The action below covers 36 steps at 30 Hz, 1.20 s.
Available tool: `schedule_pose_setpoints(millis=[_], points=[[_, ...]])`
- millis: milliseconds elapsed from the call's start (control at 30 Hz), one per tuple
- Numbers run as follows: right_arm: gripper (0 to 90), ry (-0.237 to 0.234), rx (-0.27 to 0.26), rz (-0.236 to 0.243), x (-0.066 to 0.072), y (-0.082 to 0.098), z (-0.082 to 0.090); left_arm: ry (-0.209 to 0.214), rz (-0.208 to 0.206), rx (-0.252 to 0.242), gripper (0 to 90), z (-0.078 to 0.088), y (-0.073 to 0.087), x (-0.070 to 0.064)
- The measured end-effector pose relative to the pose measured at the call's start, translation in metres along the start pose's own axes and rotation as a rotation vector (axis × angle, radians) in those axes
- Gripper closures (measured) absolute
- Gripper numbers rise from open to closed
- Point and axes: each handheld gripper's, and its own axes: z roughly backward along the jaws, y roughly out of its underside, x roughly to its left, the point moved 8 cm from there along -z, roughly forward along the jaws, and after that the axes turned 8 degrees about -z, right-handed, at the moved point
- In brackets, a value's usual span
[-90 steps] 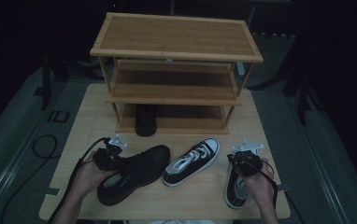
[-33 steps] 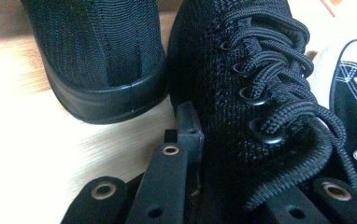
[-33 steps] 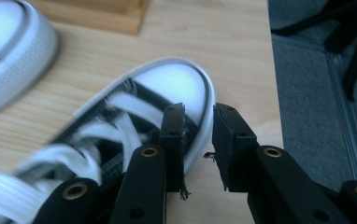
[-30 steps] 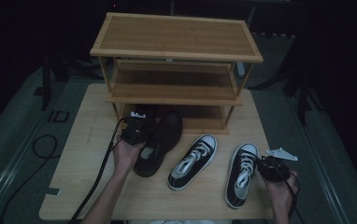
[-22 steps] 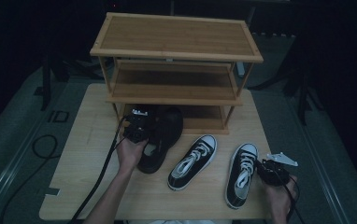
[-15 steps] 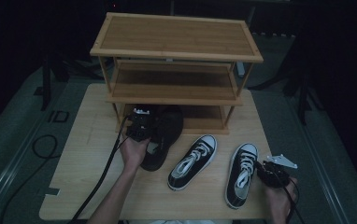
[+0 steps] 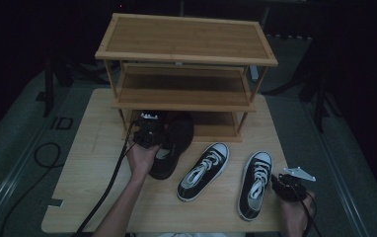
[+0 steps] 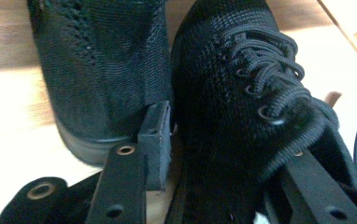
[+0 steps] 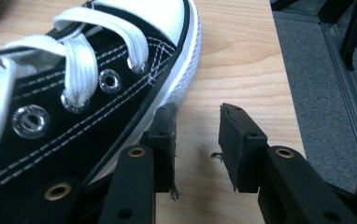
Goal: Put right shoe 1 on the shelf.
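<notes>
3-tier wooden rack (image 7: pixel 186 37) at table (image 7: pixel 88 173) back, middle sneaker (image 7: pixel 204 170) w/ white laces

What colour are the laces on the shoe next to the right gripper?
White. The laces on the black sneaker show best in the right gripper view.

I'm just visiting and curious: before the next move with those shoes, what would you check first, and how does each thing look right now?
1. Left gripper let go of the black knit shoe: its jaws have just been opening and stand spread, one outside the shoe and one in its mouth. Ok.
2. That shoe's toe is under the rack, beside its mate: ok.
3. Whether its heel clears the bottom shelf's edge: not ok, it sticks out onto the table.
4. Right gripper has nothing between its jaws, which have been opening: ok.
5. Right gripper lined up on the right sneaker: not ok, it sits beside the sole.
6. Middle sneaker lies free: ok.
</notes>
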Motion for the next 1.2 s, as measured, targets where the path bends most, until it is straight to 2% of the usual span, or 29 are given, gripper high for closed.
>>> schedule_pose_setpoints(millis=[100,133,267,400,500,667,767,900,1000,1067,1200], points=[[66.4,-0.002,0.002,-0.002,0.000,0.001,0.000,0.007,-0.019,-0.004,60.1,0.005,0.000,-0.003],[66.3,-0.002,0.003,-0.002,0.000,0.001,0.000,0.023,-0.046,-0.009,60.1,0.012,-0.001,-0.006],[66.2,-0.002,0.008,0.000,-0.001,0.002,-0.001,0.057,-0.098,-0.050,55.7,0.036,-0.003,-0.012],[66.2,-0.003,0.007,0.002,-0.001,0.002,-0.001,0.059,-0.155,-0.082,56.5,0.062,-0.004,-0.017],[66.1,-0.006,0.009,0.000,-0.001,0.003,-0.001,0.060,-0.194,-0.078,56.6,0.075,0.001,-0.021],[65.7,-0.009,0.015,0.004,-0.001,0.004,-0.001,0.077,-0.294,-0.089,54.2,0.093,0.011,-0.037],[65.6,-0.007,0.014,0.008,-0.001,0.004,-0.001,0.098,-0.305,-0.113,56.3,0.101,0.017,-0.041],[65.4,-0.008,0.016,0.007,-0.001,0.004,-0.001,0.099,-0.286,-0.123,62.3,0.102,0.030,-0.033],[65.3,-0.008,0.015,0.008,-0.001,0.004,-0.001,0.098,-0.266,-0.117,67.3,0.101,0.042,-0.023],[65.2,-0.008,0.015,0.007,-0.001,0.004,-0.001,0.091,-0.274,-0.102,71.0,0.099,0.050,-0.018],[65.1,-0.006,0.015,0.009,-0.001,0.004,-0.001,0.064,-0.291,-0.070,85.4,0.095,0.065,-0.010]])
